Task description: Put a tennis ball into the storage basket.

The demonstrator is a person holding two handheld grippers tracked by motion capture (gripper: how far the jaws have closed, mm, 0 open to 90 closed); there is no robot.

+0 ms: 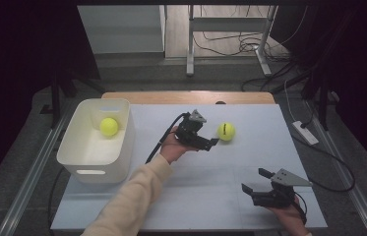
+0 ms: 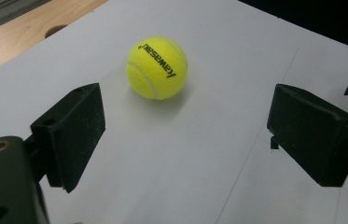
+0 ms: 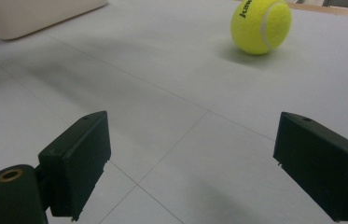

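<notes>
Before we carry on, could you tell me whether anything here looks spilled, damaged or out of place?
Nothing stands out. One tennis ball lies in the white bin; the other ball sits intact on the table before the open left gripper.

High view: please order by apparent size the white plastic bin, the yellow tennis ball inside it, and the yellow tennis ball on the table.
1. White plastic bin, clearly largest.
2. Yellow tennis ball inside it and yellow tennis ball on the table: they look alike, so no ranking.
</notes>
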